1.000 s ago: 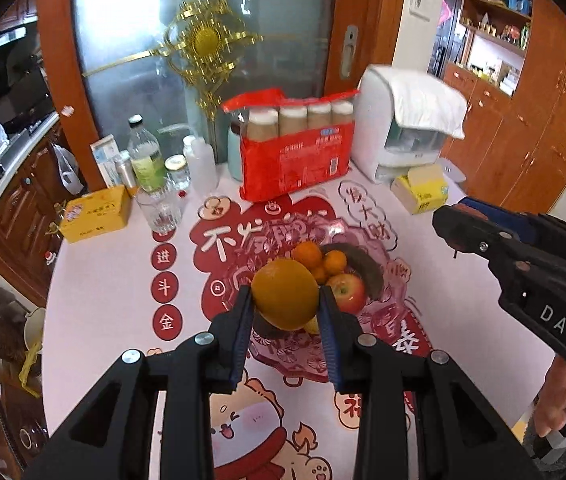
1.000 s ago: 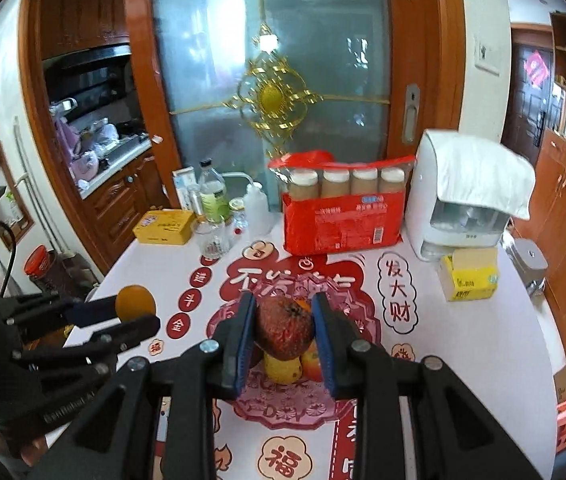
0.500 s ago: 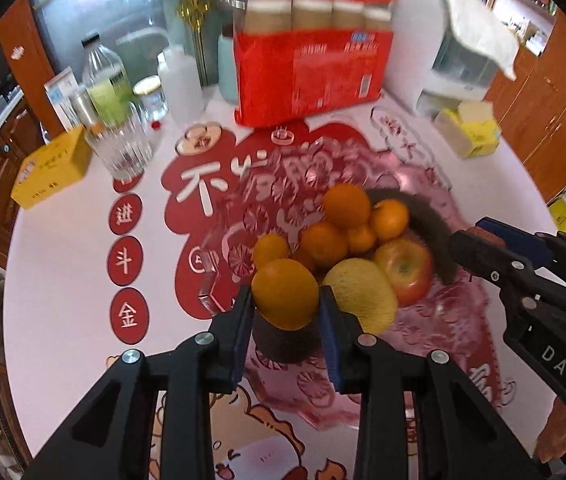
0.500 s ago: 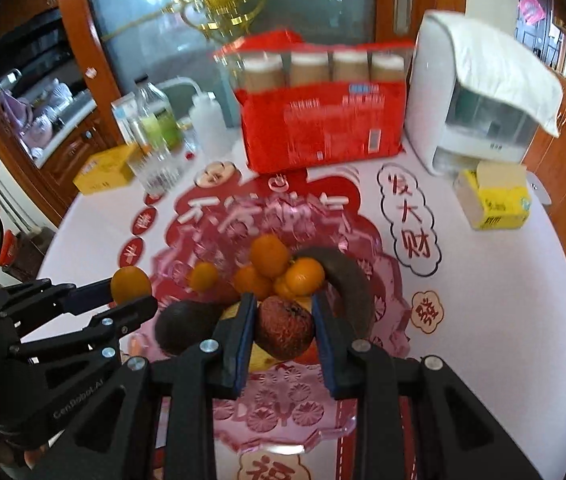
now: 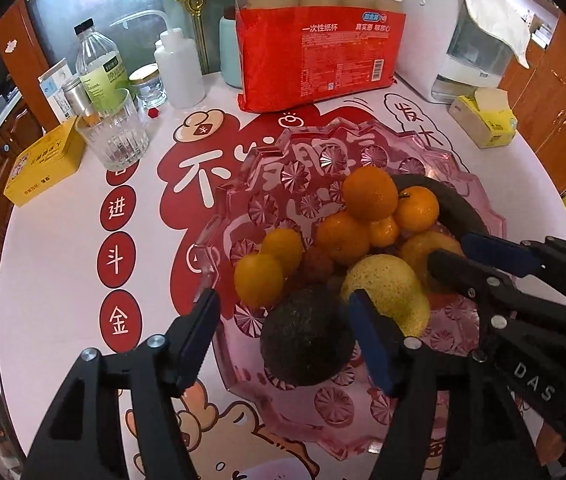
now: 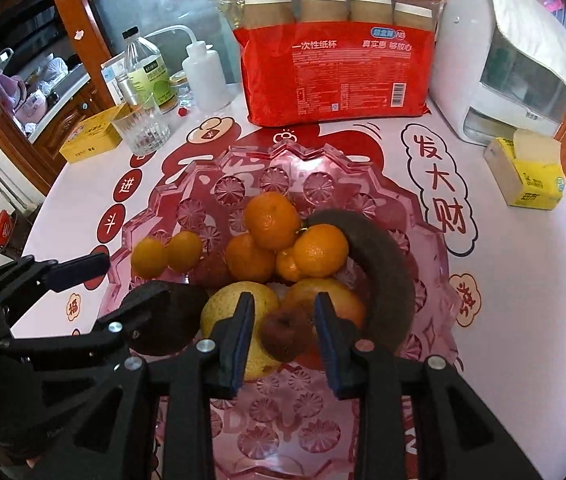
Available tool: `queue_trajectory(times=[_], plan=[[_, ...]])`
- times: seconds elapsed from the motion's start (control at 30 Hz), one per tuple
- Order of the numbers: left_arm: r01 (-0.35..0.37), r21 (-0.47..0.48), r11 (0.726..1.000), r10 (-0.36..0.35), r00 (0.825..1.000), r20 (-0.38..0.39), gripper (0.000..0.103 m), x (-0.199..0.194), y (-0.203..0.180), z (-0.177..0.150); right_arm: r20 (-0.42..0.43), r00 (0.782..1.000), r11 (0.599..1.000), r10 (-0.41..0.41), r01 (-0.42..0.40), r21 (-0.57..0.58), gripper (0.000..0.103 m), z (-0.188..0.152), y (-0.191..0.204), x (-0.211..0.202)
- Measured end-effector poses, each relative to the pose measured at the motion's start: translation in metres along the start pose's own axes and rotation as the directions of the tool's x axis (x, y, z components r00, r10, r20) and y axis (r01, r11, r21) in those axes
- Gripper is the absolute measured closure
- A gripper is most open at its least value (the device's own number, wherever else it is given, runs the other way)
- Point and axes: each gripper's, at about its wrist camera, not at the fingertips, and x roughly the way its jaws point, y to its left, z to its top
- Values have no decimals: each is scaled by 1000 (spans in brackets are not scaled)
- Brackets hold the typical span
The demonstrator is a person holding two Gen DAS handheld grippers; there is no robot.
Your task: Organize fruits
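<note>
A pink cut-glass fruit bowl (image 6: 323, 160) with a scalloped rim and starburst facets is seen on the surface (image 6: 523, 280), which is covered by a white and red printed cloth. In the bowl, a pile of fruit is gathered: four glossy orange tangerines (image 6: 271, 220) are stacked at the centre, two small yellow-orange citrus fruits (image 5: 259, 280) lie side by side at the bowl's left, and a speckled yellow pear (image 5: 387, 292) rests near the front beside a red-yellow apple (image 6: 335, 300). A long dark curved fruit (image 6: 383, 272) is laid along the right side of the pile. A dark, rough-skinned avocado (image 5: 307, 336) sits at the front left of the bowl. The left gripper (image 5: 283, 340) is held over the avocado with its jaws spread wide on either side, and no fruit is touched by them. The right gripper (image 6: 283, 332) is held low over the front of the pile; a wrinkled brown-red fruit (image 6: 285, 332) lies between its jaws, which are spread with a gap visible on each side. Behind the bowl, a red pack of paper cups (image 6: 335, 60), a white appliance (image 6: 503, 60) draped with a cloth, a yellow tissue box (image 6: 531, 176), a ribbed drinking glass (image 5: 115, 136), a clear bottle (image 5: 99, 68) and a yellow tin (image 5: 43, 164) are seen.
</note>
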Motion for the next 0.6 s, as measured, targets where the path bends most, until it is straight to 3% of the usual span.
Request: queue_trajectory(times=[0.17, 0.37, 0.6], plan=[[-7, -28, 1000, 8, 999, 35, 16, -15, 5, -8, 0, 999, 998, 37, -37, 51, 64, -3, -9, -3], [4, -55, 998, -3, 1000, 26, 12, -33, 6, -23, 20, 998, 996, 60, -62, 69, 57, -9, -8, -17], [-5, -78, 997, 11, 998, 67, 5, -66, 2, -38, 87, 994, 995, 71, -76, 63, 47, -18, -4, -49]])
